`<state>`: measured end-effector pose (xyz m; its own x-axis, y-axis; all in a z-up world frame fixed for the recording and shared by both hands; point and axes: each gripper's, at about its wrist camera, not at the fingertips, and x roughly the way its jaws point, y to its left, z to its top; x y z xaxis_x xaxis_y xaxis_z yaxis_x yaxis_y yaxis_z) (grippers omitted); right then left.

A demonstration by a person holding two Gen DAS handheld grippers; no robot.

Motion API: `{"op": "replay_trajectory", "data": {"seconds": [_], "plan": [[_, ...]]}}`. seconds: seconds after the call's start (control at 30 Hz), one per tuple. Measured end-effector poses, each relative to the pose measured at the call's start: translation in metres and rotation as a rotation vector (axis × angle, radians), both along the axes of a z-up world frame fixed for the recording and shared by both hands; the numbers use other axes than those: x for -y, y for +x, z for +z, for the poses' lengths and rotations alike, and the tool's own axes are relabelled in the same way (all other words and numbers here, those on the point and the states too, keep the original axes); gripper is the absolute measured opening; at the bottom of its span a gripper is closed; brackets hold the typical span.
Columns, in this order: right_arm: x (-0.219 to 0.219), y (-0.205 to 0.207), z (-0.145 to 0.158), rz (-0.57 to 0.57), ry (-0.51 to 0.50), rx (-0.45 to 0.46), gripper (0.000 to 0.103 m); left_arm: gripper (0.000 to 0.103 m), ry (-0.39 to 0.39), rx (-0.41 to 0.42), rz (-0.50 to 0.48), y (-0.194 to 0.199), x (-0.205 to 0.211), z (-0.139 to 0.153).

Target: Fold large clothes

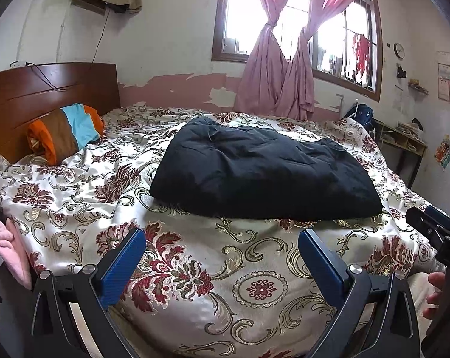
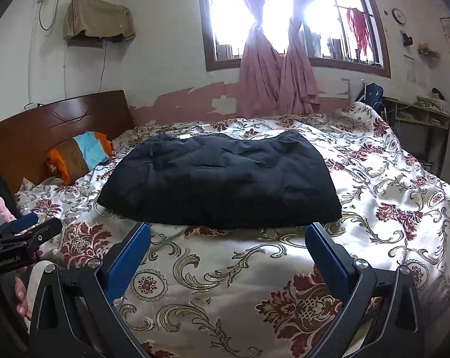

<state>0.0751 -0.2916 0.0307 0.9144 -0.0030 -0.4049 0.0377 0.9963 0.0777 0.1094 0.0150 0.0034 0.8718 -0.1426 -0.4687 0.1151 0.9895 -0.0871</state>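
— Lying folded on the bed (image 1: 254, 286), the dark garment (image 1: 263, 173) forms a puffy rectangle near the middle of the floral cover. Anything touching it?

— No. The left gripper (image 1: 222, 238) hangs just short of its near edge, fingers spread wide, nothing between them. The right gripper (image 2: 228, 232) does likewise, also spread and empty, with the garment's near edge just beyond its fingertips.

— And around it?

— A striped pillow (image 1: 67, 132) sits by the headboard (image 1: 46, 95), well apart from the garment. Pink curtains (image 1: 278, 83) hang knotted at the window (image 1: 243, 12) behind the bed.
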Motion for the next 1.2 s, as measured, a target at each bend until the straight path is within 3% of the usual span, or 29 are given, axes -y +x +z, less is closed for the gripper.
{"op": "replay_trajectory", "data": {"seconds": [1.2], "plan": [[-0.0063, -0.0016, -0.0016, -0.008, 0.003, 0.002, 0.101, 0.103, 0.001, 0.007, 0.002, -0.0001, -0.0014, 0.0038]]}}
